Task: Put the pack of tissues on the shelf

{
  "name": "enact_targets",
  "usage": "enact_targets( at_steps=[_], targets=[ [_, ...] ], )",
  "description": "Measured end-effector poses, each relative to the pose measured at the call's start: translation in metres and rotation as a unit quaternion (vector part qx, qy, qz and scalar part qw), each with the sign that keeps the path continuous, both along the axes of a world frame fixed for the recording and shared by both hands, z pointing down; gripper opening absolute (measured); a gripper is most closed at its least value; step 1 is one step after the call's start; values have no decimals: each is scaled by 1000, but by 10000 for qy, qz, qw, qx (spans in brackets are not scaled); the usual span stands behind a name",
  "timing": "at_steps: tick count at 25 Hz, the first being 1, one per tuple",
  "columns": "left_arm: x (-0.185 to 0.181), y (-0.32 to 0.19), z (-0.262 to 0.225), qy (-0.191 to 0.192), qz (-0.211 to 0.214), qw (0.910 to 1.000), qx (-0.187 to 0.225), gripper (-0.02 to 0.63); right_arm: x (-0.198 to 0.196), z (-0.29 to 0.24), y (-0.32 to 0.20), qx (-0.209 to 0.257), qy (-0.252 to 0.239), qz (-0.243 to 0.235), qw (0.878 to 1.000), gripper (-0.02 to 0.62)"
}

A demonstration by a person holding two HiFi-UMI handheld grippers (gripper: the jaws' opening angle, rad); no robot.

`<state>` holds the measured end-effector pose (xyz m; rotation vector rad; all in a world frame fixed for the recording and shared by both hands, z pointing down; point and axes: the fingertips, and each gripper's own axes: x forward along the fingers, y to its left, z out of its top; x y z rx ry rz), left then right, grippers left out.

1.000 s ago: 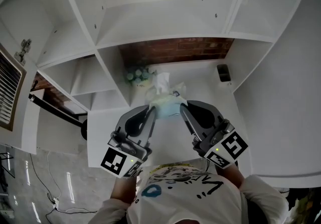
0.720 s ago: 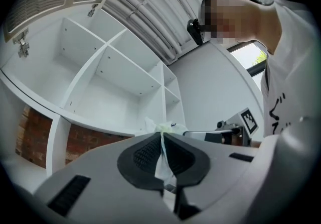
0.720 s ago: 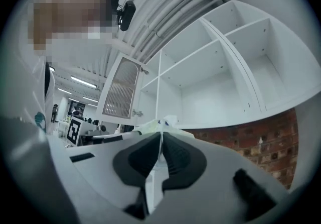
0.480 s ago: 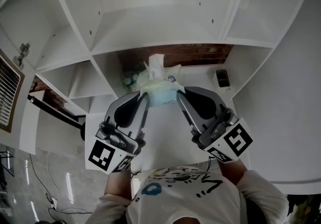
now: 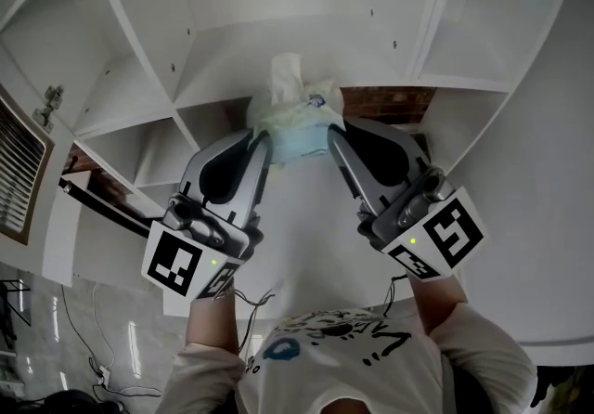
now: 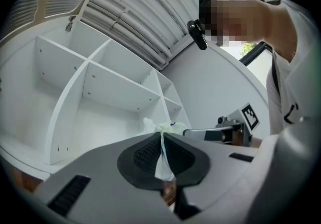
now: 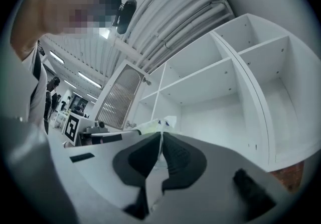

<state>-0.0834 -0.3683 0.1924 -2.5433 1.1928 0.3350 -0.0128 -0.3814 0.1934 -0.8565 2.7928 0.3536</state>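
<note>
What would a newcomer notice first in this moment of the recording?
The pack of tissues, with one tissue sticking out of its top, is held in mid-air at the head view's centre. Its wrapper is pinched on either side by the left gripper and the right gripper. Behind it stands the white shelf unit with open compartments, a strip of brick wall showing under one board.

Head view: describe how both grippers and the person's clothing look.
The left gripper and right gripper have rounded grey jaw shells with dark recesses. Each carries a white cube with black square markers, the left cube and the right cube, and each has a small green light. Thin dark cables trail below. The person wears a white top with a printed drawing and light sleeves.
</note>
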Motion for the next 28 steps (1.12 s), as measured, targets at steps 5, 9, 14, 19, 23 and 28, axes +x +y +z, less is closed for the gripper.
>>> enact_targets(
  at_steps=[5, 9, 14, 19, 23, 28],
  targets=[
    [-2, -15, -16, -145, -79, 9997, 181, 18, -2, -15, -18, -18, -47, 36, 10000, 32],
    [-8, -34, -27, -202, -96, 9996, 167, 18, -8, -26, -35, 43, 43, 88, 9999, 32],
    [-15, -54, -37, -273, -131, 9995, 122, 18, -16, -32, -52, 217, 249, 195, 9993, 32],
    [-16, -71, -35, -340, -266, 9990, 121, 18, -18, -32, -67, 409, 463, 315, 9976, 32],
    [-19, -89, -37, -377, -357, 9986, -41, 18, -22, -33, -86, 259, 561, 438, 9971, 32],
    [-19, -113, -40, -548, -418, 9971, -311, 18, -24, -31, -112, -105, 726, 552, 9958, 32]
  ],
)
